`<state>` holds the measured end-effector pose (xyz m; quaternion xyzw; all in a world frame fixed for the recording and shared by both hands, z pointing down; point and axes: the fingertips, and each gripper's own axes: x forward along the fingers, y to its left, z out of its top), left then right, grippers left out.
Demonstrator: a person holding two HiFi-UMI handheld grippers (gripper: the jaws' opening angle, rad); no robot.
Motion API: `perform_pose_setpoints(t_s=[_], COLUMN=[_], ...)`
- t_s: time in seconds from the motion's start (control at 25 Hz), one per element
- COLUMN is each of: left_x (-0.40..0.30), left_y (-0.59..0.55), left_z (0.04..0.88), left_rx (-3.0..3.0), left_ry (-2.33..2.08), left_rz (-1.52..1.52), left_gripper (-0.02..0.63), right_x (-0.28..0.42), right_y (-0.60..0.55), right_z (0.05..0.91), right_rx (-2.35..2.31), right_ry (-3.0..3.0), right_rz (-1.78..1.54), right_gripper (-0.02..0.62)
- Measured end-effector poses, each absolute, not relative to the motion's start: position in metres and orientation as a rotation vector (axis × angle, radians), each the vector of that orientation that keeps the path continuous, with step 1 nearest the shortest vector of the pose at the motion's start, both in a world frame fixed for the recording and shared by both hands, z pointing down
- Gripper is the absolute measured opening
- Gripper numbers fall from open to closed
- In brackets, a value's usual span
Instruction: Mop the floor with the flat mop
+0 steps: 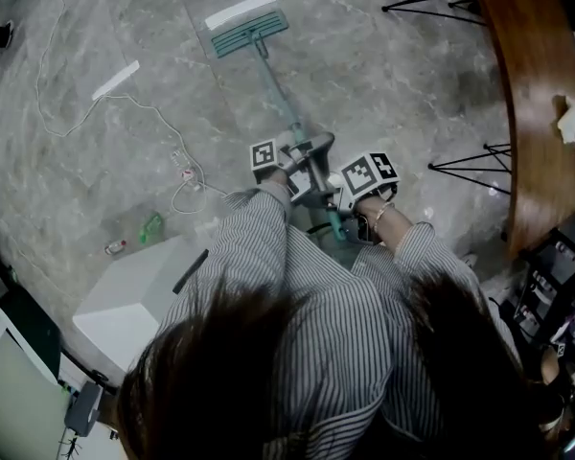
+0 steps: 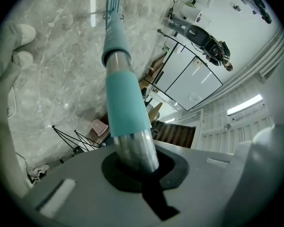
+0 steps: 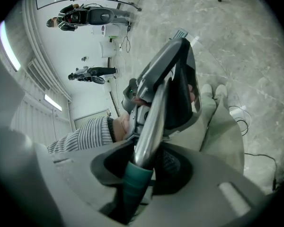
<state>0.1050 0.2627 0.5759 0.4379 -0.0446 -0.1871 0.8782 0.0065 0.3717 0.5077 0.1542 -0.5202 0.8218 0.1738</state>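
Gripping now: we have both claws on the flat mop [image 1: 271, 73], one above the other on its pole, at the centre of the head view just in front of our body.
Left claw [image 2: 137, 169]: clamped round the pole on bare metal, right beneath a teal sleeve [image 2: 125, 103]; it is the one nearer the mop head.
Right claw [image 3: 138, 171]: clamped round the same pole where the metal meets the teal end grip [image 3: 132, 186], closer to us than the left one.
Mop head [image 1: 251, 33]: lying flat on the grey marble floor [image 1: 393, 84] at the upper centre of the head view, well apart from us, with the pole slanting down to it.
Step in hand: we judge that a mopping stroke is under way; we cannot tell in which direction.
How it handles: we expect a light, stiff tool, but a long one, so small turns at the claws would swing the head widely. The polished metal looks slippery; the teal parts should give a better hold.
Where to hold: two spaced grips as here, the upper claw steering and the lower claw pressing the head down.
Watch for: the white cable [image 1: 153, 111] trailing across the floor left of centre, and the curved wooden bench [image 1: 532, 94] along the right edge.
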Motion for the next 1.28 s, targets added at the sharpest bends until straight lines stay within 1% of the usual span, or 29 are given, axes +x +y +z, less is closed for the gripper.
perform_pose_setpoints(t_s=[1.28], left_x=[0.096], left_y=[0.272], left_z=[0.58], left_rx=[0.885], left_ry=[-0.09], left_rz=[-0.373], left_gripper=[0.006], right_x=[-0.007], right_y=[0.381], right_z=[0.51], right_rx=[0.439], right_ry=[-1.46], right_rz=[2.314], right_gripper=[0.11])
